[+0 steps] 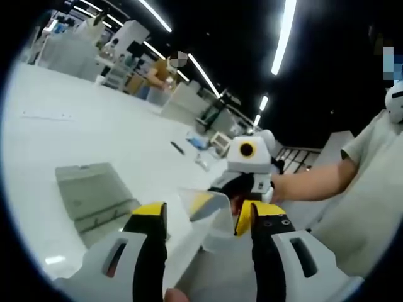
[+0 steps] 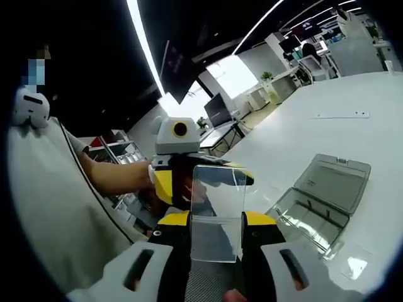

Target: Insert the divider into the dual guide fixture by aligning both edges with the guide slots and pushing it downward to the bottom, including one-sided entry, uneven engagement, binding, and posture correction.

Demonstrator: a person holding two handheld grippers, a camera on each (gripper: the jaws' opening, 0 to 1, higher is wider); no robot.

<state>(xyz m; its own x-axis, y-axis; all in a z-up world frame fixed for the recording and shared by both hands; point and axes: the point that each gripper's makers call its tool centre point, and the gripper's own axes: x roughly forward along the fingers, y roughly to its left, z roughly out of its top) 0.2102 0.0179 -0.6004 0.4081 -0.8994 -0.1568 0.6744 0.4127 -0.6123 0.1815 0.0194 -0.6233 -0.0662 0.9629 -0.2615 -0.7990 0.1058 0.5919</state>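
The divider (image 2: pixel 217 211) is a clear rectangular plate standing upright between the yellow tips of my right gripper (image 2: pixel 217 220), whose jaws close on its two side edges. My left gripper (image 2: pixel 179 165) faces it from beyond, yellow jaws flanking the plate's top. In the left gripper view the divider (image 1: pixel 211 220) slants between the tips of my left gripper (image 1: pixel 203 217); whether they press on it is unclear. The right gripper (image 1: pixel 247 173) comes in from the right, touching the plate. The clear fixture box (image 2: pixel 324 198) lies open on the white table, also seen as the fixture (image 1: pixel 88 195).
A person's forearm (image 1: pixel 312 181) and pale shirt (image 2: pixel 50 214) are close behind the grippers. The white table (image 1: pixel 94 132) stretches away around the fixture. A thin strip (image 2: pixel 343 115) lies farther off on it. Desks, shelves and monitors stand beyond.
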